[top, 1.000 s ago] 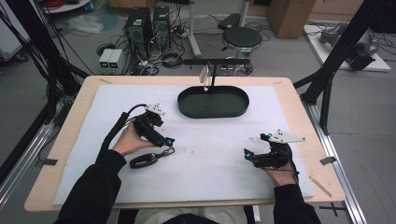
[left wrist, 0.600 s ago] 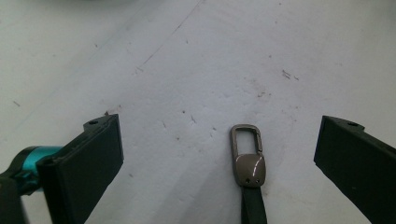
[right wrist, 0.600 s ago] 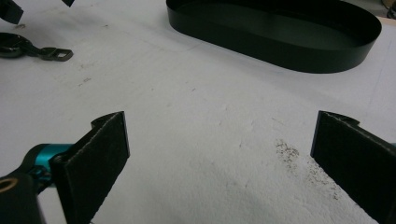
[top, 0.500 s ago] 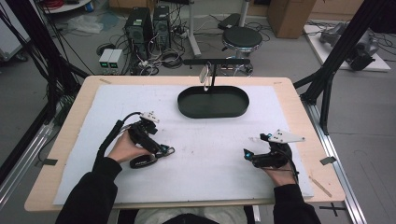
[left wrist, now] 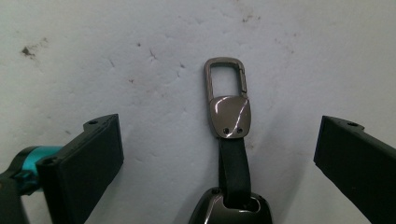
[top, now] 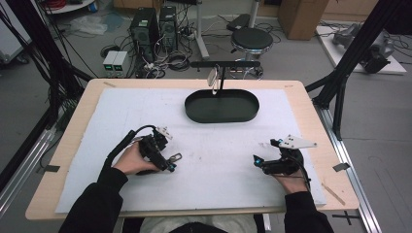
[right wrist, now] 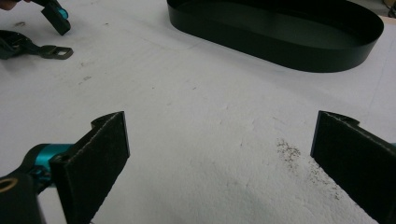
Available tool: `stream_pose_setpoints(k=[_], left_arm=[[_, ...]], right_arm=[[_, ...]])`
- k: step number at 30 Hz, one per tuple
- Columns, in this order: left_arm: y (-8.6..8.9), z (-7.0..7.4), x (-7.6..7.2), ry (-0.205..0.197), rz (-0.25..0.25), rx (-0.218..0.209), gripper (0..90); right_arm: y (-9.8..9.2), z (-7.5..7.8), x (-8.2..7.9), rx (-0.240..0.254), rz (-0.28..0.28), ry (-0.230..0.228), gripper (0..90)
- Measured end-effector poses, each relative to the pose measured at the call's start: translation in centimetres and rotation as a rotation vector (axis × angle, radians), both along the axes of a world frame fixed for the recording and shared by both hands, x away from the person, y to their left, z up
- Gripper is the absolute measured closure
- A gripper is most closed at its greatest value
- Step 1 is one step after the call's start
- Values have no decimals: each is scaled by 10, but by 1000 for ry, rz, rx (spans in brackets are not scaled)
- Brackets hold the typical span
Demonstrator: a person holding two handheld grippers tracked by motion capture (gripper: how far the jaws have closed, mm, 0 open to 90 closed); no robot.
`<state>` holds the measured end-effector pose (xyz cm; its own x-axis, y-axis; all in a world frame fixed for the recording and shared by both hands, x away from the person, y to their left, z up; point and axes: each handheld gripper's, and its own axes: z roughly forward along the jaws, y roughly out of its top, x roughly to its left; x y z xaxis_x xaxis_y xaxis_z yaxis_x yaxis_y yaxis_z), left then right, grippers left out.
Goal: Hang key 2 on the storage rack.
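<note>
Presently on the counter (top: 311, 121), over its one white, faintly speckled mat (top: 126, 116): one key fob (left wrist: 229, 140), a flat piece with a gunmetal rectangular clip, a glossy metal plate with two rivets and a short dark strap, lying on the mat near the left front. One left gripper (left wrist: 212, 154) hangs over it, jaws wide apart, the fob between them and touching neither; one right gripper (right wrist: 219, 158) rests at the right front, jaws likewise spread over bare mat. One black oval tray (top: 194, 110), low-walled and matte, sits toward the far edge.
</note>
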<state>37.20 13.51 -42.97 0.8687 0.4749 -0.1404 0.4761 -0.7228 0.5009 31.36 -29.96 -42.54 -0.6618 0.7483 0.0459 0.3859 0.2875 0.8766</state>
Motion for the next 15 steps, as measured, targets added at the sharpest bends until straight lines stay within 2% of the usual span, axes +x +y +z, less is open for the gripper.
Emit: stream_pose_setpoints(k=[2,3,4,5,8,10,13,14,15], left_arm=[[0,1,-1,-1,-7,1,43],[0,2,-2,-11,-4,10,60],[-1,3,-4,-38,-8,35,97],[-1,3,-4,-38,-8,35,110],[-4,4,-8,-72,-10,79,141],[-5,5,-11,-92,-6,90,153],[-9,5,-14,-109,-12,108,253],[-9,5,-15,-106,-19,110,253],[-8,7,-15,-101,-23,109,296]], right_arm=[[0,0,0,-1,-2,0,36],[0,0,0,0,0,1,36],[0,0,0,-2,1,0,36],[0,0,0,-2,1,1,36],[0,0,0,-2,1,1,37],[0,0,0,-3,1,2,37],[0,0,0,-6,5,3,36],[0,0,0,-6,5,3,36],[0,0,0,-3,0,4,36]])
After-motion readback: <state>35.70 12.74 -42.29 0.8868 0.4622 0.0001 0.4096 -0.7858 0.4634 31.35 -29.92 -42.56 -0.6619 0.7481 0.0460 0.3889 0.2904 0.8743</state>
